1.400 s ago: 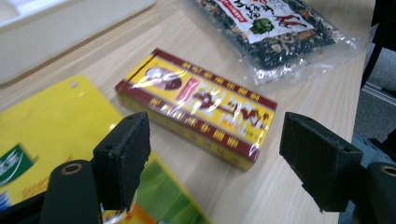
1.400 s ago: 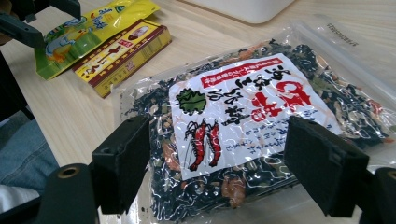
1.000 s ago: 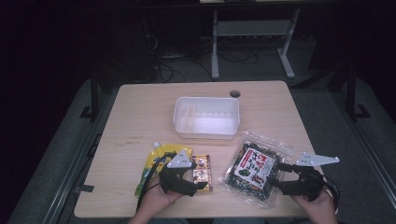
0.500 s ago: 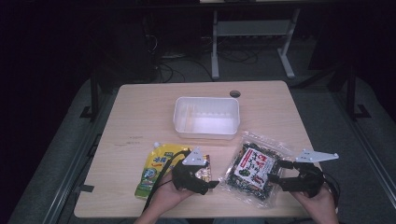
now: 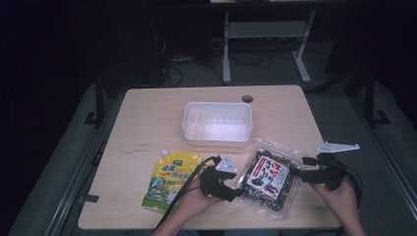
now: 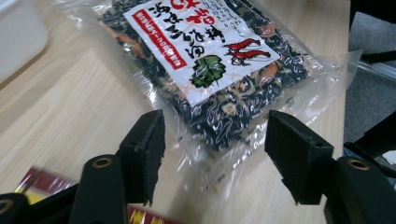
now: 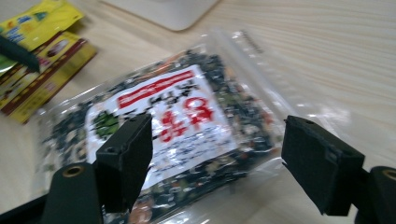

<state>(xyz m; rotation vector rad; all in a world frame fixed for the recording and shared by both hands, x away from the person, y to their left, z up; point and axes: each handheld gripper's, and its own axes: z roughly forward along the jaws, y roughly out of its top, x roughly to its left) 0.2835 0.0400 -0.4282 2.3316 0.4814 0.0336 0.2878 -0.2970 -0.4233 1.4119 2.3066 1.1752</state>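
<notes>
Wooden table (image 5: 147, 123): both grippers, left gripper (image 5: 235, 191) narrowing, right gripper (image 5: 301, 173) spread, flank seaweed bag (image 5: 268, 179) at 9 and 3 o'clock; pinching edges comes next.

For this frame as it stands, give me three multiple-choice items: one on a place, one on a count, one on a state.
1. Where does the clear bag of dark dried mix lie?
A. inside the white tub
B. on the table between the two grippers
C. on the floor

2. How many white tubs stand on the table?
A. one
B. two
C. three

3. How do the right gripper's jaws stand?
A. shut on the yellow pouch
B. apart, with the bag beyond them
C. clamped on the tub's rim

Key: 1 B, the high view shows the bag flat on the wood with the left gripper at one side and the right at the other. 2 A, a single tub sits behind the bag. 3 B, the right gripper view shows a wide gap between the pads.
</notes>
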